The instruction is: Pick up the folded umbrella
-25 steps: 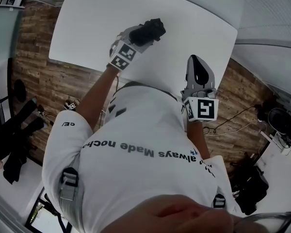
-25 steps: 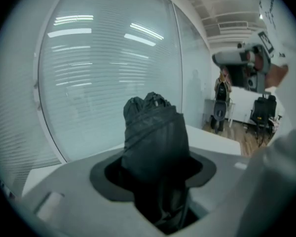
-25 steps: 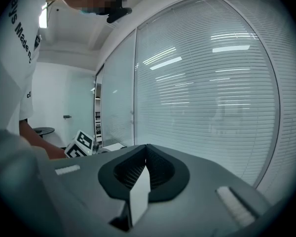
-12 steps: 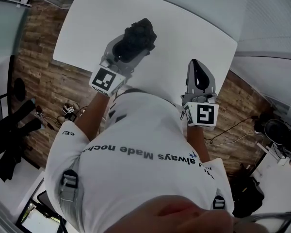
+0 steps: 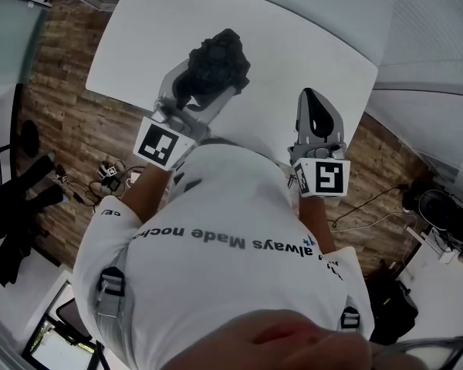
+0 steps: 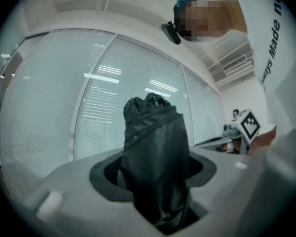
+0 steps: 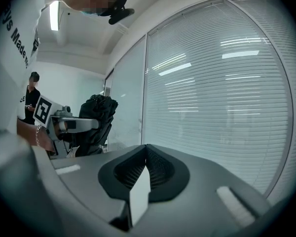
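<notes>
The folded umbrella (image 5: 216, 64) is a black crumpled bundle in its sleeve. My left gripper (image 5: 194, 87) is shut on it and holds it in the air above the white table (image 5: 293, 37). In the left gripper view the umbrella (image 6: 155, 147) stands between the two grey jaws, its bunched end pointing away from the camera. My right gripper (image 5: 316, 106) hangs over the table's near edge, shut with nothing in it; its ribbed pads (image 7: 155, 168) meet. From the right gripper view the umbrella (image 7: 96, 115) and the left gripper (image 7: 74, 125) show at the left.
The table's near edge lies just in front of the person's white shirt (image 5: 239, 230). Wooden floor (image 5: 62, 129) with cables and black bags (image 5: 15, 214) lies to the left. Glass walls with blinds (image 7: 217, 93) surround the room. Another person (image 7: 32, 95) stands far off.
My left gripper has risen off the table with the umbrella and drawn back toward the person, levelling out. The right gripper has risen only slightly.
</notes>
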Tool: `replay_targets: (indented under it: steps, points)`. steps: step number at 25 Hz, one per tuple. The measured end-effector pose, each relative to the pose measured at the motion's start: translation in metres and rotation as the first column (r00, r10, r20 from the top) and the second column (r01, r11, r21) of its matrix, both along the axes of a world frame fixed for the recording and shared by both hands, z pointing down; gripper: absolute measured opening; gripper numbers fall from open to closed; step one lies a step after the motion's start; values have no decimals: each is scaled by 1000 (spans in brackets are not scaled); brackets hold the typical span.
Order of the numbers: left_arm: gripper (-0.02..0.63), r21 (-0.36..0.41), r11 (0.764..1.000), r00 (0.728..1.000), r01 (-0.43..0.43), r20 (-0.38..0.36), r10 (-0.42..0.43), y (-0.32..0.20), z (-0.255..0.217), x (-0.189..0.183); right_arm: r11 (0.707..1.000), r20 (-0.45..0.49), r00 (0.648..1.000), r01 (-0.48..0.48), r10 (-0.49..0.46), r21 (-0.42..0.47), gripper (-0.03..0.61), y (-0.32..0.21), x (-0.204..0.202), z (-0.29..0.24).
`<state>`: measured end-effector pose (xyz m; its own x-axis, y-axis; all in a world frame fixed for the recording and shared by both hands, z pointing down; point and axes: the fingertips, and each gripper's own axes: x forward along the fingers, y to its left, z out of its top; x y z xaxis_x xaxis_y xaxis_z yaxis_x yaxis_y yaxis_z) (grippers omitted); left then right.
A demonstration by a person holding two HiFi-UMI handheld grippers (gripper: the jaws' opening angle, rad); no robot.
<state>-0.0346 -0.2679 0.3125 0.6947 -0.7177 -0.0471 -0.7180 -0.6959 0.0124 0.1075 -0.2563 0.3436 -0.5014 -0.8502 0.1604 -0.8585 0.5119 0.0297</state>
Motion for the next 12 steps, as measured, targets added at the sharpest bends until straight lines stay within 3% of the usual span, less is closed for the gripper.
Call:
replay_targets:
  steps: [12]
  points:
    - [259, 5, 1000, 1000, -4, -7, 4, 8, -6, -11, 1000, -4, 1000, 0, 0, 5, 0, 7, -10, -5]
